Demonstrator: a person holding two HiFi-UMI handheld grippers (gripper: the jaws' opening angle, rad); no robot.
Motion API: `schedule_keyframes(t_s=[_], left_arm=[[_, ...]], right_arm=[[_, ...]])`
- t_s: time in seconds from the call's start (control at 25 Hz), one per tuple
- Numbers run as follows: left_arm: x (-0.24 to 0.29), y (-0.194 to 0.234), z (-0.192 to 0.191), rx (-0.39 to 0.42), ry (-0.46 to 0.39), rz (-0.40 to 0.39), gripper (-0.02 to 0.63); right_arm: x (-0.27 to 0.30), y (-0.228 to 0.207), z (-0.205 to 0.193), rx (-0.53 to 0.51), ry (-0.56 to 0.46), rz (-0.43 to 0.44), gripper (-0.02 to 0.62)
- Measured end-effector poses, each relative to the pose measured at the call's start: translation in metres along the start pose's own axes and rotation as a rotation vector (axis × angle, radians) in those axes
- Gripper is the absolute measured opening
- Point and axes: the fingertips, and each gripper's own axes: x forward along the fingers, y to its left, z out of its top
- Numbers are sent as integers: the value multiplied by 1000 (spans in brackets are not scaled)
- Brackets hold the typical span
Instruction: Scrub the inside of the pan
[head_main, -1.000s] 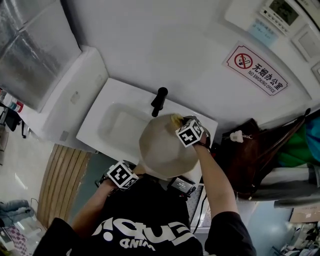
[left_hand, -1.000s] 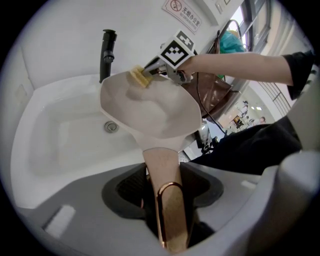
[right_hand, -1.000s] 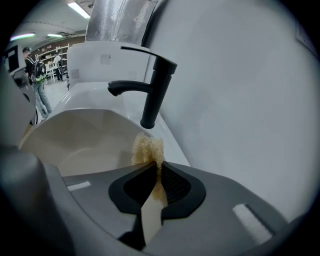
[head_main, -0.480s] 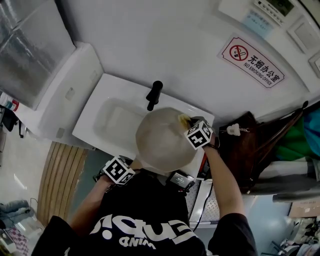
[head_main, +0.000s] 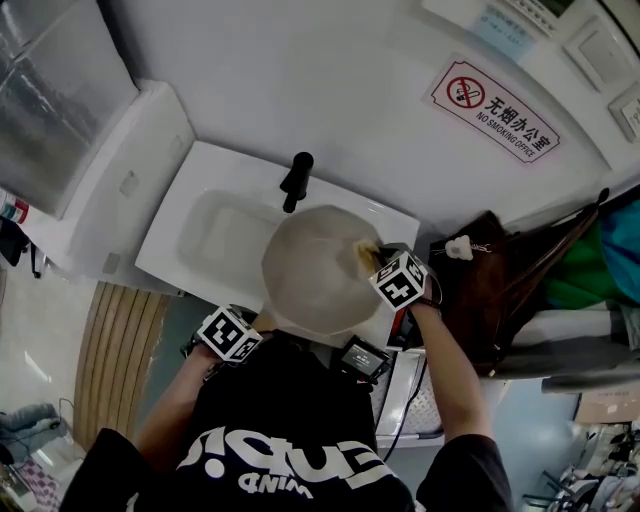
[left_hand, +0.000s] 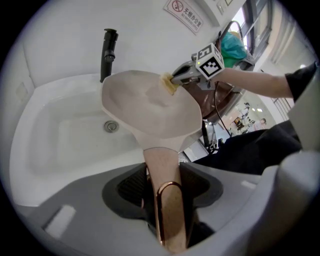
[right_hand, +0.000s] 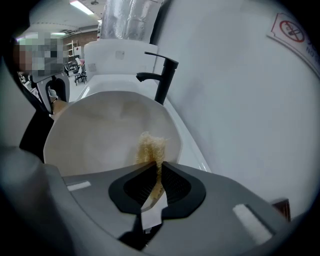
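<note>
A cream pan (head_main: 318, 270) is held over the white sink (head_main: 200, 235), its inside (right_hand: 107, 132) facing up. Its tan handle (left_hand: 165, 185) with a copper loop runs between the jaws of my left gripper (left_hand: 162, 200), which is shut on it. My right gripper (right_hand: 156, 172) is shut on a yellow fibrous scrubber (right_hand: 151, 147); the scrubber's tip rests on the pan's inner wall near the right rim. From the left gripper view the scrubber (left_hand: 168, 83) sits at the pan's far rim below the right gripper's marker cube (left_hand: 208, 60). In the head view the scrubber (head_main: 364, 256) shows beside that cube (head_main: 402, 281).
A black faucet (head_main: 296, 180) stands at the back of the sink, close to the pan's far edge. The drain (left_hand: 111, 126) lies under the pan. A no-smoking sign (head_main: 490, 108) hangs on the white wall. Bags and clutter (head_main: 500, 290) crowd the right side.
The right gripper with the scrubber has slid rightward and nearer along the pan's inside. The left gripper and the handle keep their hold; the view has shifted slightly.
</note>
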Motion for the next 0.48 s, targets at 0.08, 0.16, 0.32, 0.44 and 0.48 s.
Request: schedule_keyframes(t_s=[0.08, 0.16, 0.32, 0.44, 0.48], left_arm=[[1, 0, -1, -2, 5, 2, 204], [1, 2, -2, -8, 10, 7, 204], [3, -1, 1, 5, 6, 1, 204], [4, 0, 0, 9, 14, 9, 204], [4, 1, -1, 5, 18, 14, 204]], right_arm=[[-5, 7, -7, -2, 4, 16, 40], [-10, 15, -14, -4, 6, 36, 40], [-20, 32, -23, -4, 3, 73, 40], [-25, 47, -27, -25, 7, 96, 40], [-27, 52, -28, -31, 8, 106, 40]])
